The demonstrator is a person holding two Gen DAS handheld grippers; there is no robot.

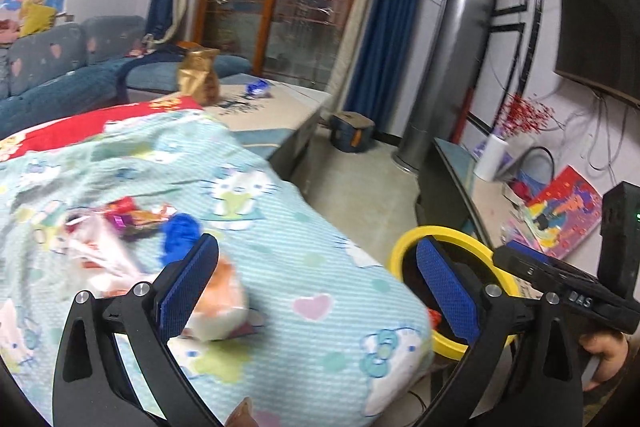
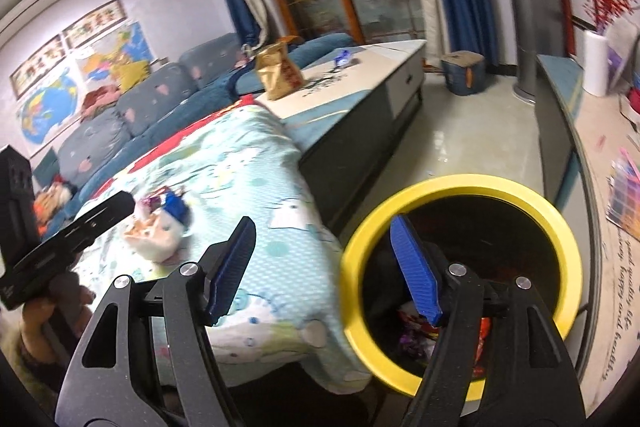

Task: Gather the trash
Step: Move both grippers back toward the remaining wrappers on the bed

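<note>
A pile of snack wrappers (image 1: 132,223) lies on the cartoon-print blanket (image 1: 312,227), with a blue scrap (image 1: 180,233) and an orange-and-white packet (image 1: 222,301) beside it. My left gripper (image 1: 318,291) is open above the blanket, and the packet lies just behind its left pad (image 1: 188,287), unpressed. A yellow-rimmed dark bin (image 2: 460,187) stands on the floor at the blanket's right edge, with wrappers (image 2: 416,337) inside. My right gripper (image 2: 324,271) is open and holds nothing. Its right pad (image 2: 416,275) hangs over the bin's mouth. The same pile (image 2: 160,227) shows in the right wrist view.
A gold paper bag (image 2: 278,71) and a blue wrapper (image 2: 343,57) sit on the low table (image 2: 360,99) beyond the blanket. A sofa (image 1: 60,67) runs along the left. Bare floor (image 2: 460,131) separates the table from a TV cabinet (image 2: 560,99) on the right.
</note>
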